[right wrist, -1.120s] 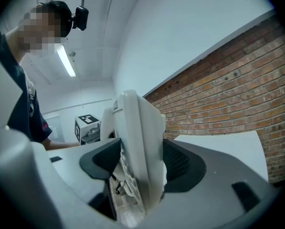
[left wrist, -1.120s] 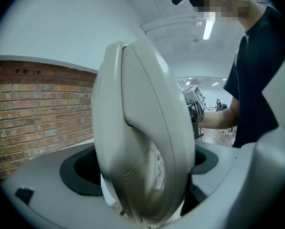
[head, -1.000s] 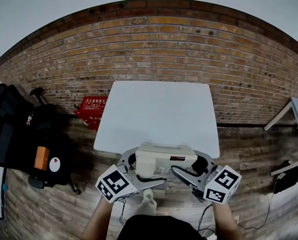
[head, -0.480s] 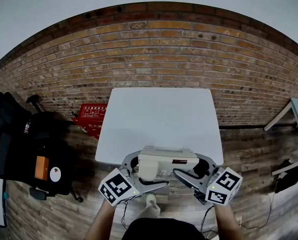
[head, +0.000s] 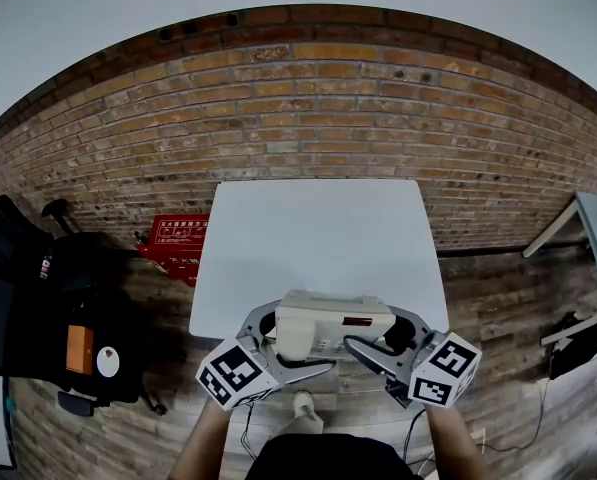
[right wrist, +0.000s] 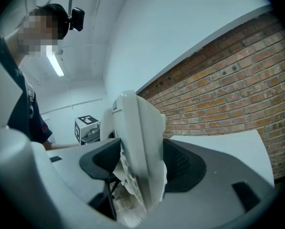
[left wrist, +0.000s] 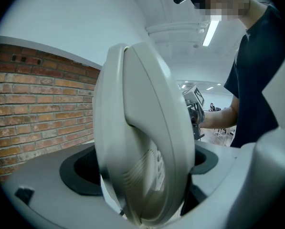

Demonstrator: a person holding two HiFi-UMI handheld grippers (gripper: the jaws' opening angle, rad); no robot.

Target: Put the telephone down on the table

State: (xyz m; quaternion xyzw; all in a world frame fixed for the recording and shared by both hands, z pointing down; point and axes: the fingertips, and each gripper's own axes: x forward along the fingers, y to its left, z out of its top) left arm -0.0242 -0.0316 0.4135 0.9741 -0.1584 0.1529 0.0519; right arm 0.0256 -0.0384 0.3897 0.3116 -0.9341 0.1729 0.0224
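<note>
A beige desk telephone [head: 328, 326] with its handset on the left hangs in the air at the near edge of the white table [head: 323, 238]. My left gripper [head: 275, 340] is shut on the handset side; in the left gripper view the telephone [left wrist: 142, 137] fills the space between the jaws. My right gripper [head: 383, 340] is shut on the other side, and the right gripper view shows the telephone [right wrist: 140, 151] edge-on between the black pads [right wrist: 183, 168]. A coiled cord [head: 300, 405] dangles below.
A brick wall [head: 308, 118] rises behind the table. A red crate [head: 175, 240] lies on the wooden floor left of it. Black bags [head: 48, 308] sit at far left. A light table corner [head: 588, 228] shows at far right.
The head view has shifted a little, so the table and wall sit lower in frame. Both grippers and the telephone keep the same hold by the table's near edge.
</note>
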